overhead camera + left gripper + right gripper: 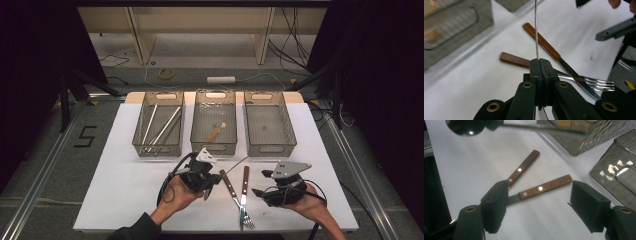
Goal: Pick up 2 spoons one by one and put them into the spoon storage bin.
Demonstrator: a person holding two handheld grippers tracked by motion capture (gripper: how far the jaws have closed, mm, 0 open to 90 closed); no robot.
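My left gripper is shut on a metal spoon, held above the white table. The spoon's thin handle rises edge-on from the closed jaws, and it runs toward the middle basket. To its right a wooden-handled knife and a wooden-handled fork lie crossed near their metal ends. My right gripper stands open just right of them, its jaws wide apart above the fork handle and the knife handle.
Three mesh baskets stand in a row at the back of the table. The left basket holds long metal sticks, the middle one a small wooden-handled piece, and the right one nothing that I can make out.
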